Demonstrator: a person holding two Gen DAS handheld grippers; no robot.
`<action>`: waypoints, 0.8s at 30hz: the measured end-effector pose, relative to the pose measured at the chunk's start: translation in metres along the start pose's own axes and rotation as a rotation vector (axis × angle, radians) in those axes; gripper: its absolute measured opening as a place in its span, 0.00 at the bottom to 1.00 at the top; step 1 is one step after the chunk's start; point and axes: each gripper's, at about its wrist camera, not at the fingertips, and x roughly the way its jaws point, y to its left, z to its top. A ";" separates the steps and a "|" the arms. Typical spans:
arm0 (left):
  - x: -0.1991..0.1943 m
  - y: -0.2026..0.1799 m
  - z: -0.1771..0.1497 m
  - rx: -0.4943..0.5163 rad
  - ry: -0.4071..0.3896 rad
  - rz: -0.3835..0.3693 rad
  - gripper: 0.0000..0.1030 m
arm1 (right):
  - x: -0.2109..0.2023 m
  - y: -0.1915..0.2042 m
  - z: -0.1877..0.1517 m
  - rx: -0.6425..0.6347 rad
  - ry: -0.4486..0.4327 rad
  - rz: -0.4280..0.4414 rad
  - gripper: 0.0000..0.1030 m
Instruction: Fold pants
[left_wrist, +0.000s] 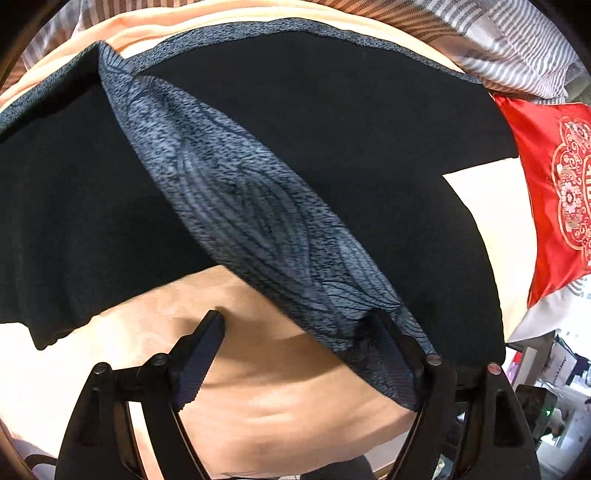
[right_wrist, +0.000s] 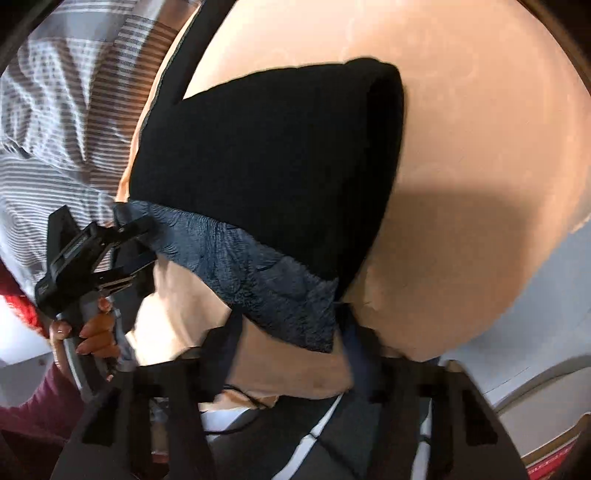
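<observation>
A bed with a peach sheet (left_wrist: 280, 398) carries the work, with a striped quilt (left_wrist: 491, 40) bunched at its far side. The black pants (left_wrist: 332, 122) lie spread over the sheet ahead of both tools, their grey patterned waistband (left_wrist: 258, 221) turned up toward the cameras.

Only the left wrist view shows a red embroidered cushion (left_wrist: 554, 206) to the right of the left hand-held gripper (left_wrist: 303, 332), and cluttered shelves low on the far right. Only the right wrist view shows the left tool from outside, with the person's hand (right_wrist: 92, 328) around its handle, plus pale floor or furniture to the right of the bed, too blurred to name.

The left hand-held gripper stands wide open. Its left finger (left_wrist: 201, 354) is over bare sheet; the waistband end drapes against its right finger, not pinched between the two. In the right wrist view the same tool's tips meet the waistband's left end.

The right hand-held gripper (right_wrist: 291, 332) is blurred by motion. Its fingers look parted, the waistband's right corner lying between them, close to the right finger. Whether it grips the cloth I cannot tell.
</observation>
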 end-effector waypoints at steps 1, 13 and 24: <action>0.000 -0.005 0.000 0.003 -0.005 0.006 0.70 | -0.001 -0.002 0.000 0.017 0.024 0.031 0.27; -0.060 -0.050 0.040 -0.057 -0.132 -0.089 0.15 | -0.067 0.073 0.086 -0.136 0.061 0.299 0.15; -0.081 -0.069 0.138 -0.036 -0.266 -0.032 0.16 | -0.068 0.144 0.268 -0.261 0.010 0.249 0.15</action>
